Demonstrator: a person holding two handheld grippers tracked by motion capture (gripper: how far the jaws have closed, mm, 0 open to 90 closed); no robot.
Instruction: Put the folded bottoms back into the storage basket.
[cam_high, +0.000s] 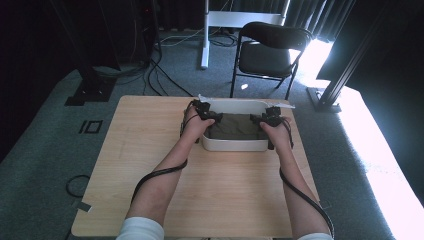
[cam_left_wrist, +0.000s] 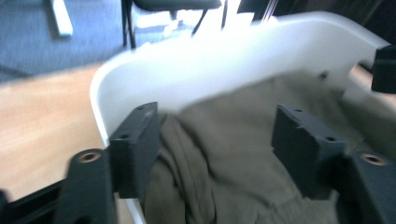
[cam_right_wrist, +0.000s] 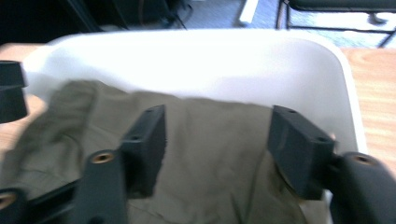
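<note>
Count on the bench (cam_high: 150, 150): 1 white tub (cam_high: 235, 145), 1 olive-green cloth (cam_high: 235, 126), 2 grippers, each with 2 black jaws.

Left gripper (cam_high: 214, 118): seen from the high view at the tub's left end, reaching in over the rim. In the left gripper view (cam_left_wrist: 215, 140) the 2 jaws stand well apart, released, with nothing clamped. The cloth (cam_left_wrist: 233, 158) lies between and below them, bunched in folds near the left jaw and flatter toward the right jaw. Whether either pad brushes the fabric, I cannot tell; the picture is blurred. The tub's curved white wall (cam_left_wrist: 210, 70) rises just beyond the jaw tips, and its rim passes under the left jaw. Bare bench wood sits outside the left jaw.

Right gripper (cam_high: 257, 119): at the tub's right end in the high view. In the right gripper view (cam_right_wrist: 217, 137) the 2 jaws are likewise parted and released. The cloth (cam_right_wrist: 210, 154) spreads between them and runs out past the left jaw toward the far end, where the other gripper's black tip shows. The tub's wall (cam_right_wrist: 210, 65) stands beyond the tips, and its rim curves down just outside the right jaw.

The cloth sits wholly inside the tub, covering its floor.

Behind the bench: 1 black folding chair (cam_high: 267, 50) on grey carpet.
</note>
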